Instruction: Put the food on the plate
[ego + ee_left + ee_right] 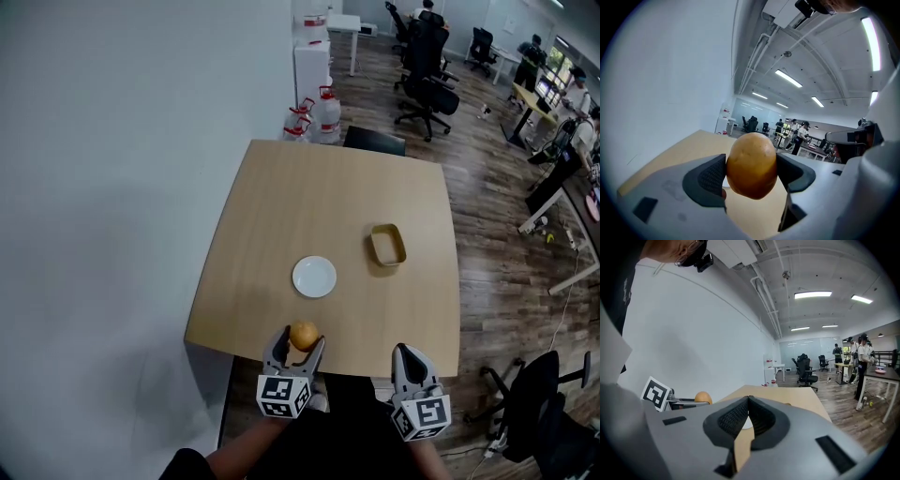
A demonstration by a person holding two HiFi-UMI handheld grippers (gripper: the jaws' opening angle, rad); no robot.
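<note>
Over the near edge of the table (281, 206), my left gripper (302, 339) is clamped on the food (304, 335), a round orange-brown thing with a pad on each side. Can't really tell how high it hangs. The white plate (314, 277) sits bare near the table's middle, apart from the food, with a tan tray (387, 244) off to its right. From the left gripper view the food (751, 164) blocks nearly all of the plate. My right gripper (405, 351) is at the near edge too, jaws pressed together on nothing, and its own body hides most of the table in the right gripper view.
</note>
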